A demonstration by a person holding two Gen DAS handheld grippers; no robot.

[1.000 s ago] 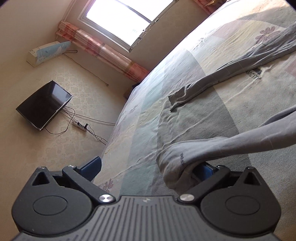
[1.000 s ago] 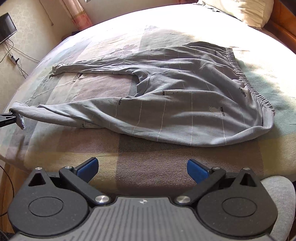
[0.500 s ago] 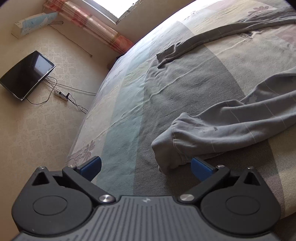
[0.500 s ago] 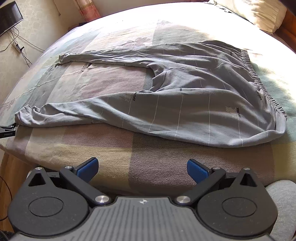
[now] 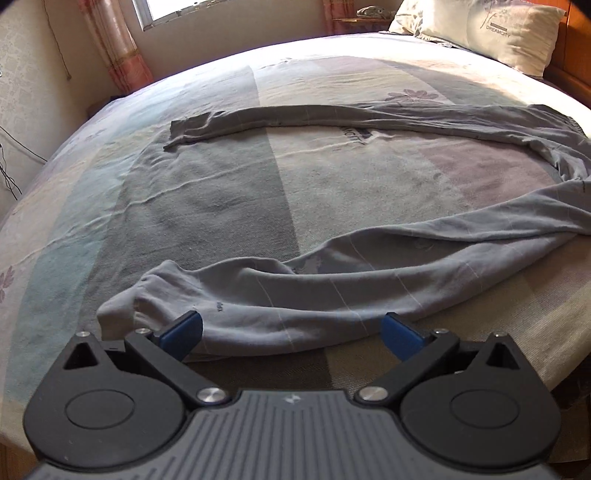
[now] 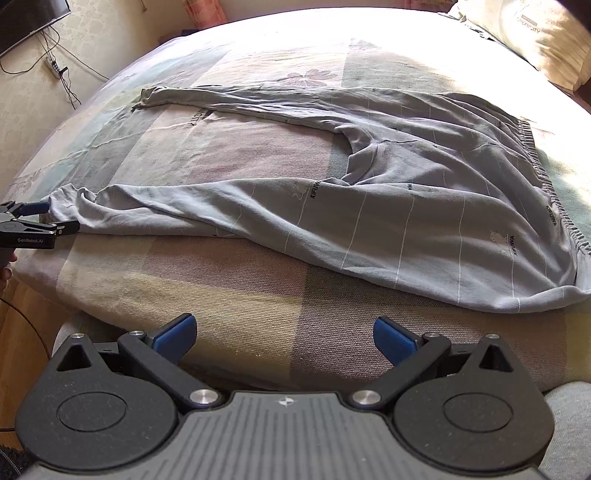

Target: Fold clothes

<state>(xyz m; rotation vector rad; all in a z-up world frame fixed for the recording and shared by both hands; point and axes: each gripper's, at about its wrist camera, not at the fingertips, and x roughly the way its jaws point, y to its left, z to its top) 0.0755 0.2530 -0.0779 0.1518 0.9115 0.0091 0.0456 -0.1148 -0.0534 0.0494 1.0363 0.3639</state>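
Grey long pants (image 6: 388,206) lie spread flat on the bed, legs apart and pointing left, the elastic waistband (image 6: 532,158) at the right. In the left wrist view the near leg (image 5: 332,295) runs across just beyond my left gripper (image 5: 291,330), which is open, its blue pads either side of the leg near the cuff (image 5: 122,310). From the right wrist view the left gripper (image 6: 55,218) sits at that cuff, open. My right gripper (image 6: 284,338) is open over the bed's front edge, short of the pants, holding nothing. The far leg (image 5: 295,118) lies straight.
A patchwork bedspread (image 6: 258,295) covers the bed. A pillow (image 5: 491,33) rests at the head, right. Curtain and window (image 5: 122,40) stand at the far left. A wall television (image 6: 26,18) and a power strip with cables (image 6: 55,68) are on the left wall.
My left gripper let go of the near leg's cuff, which now lies on the bed, and swung round to face along the bed. The right gripper moved slightly closer to the bed.
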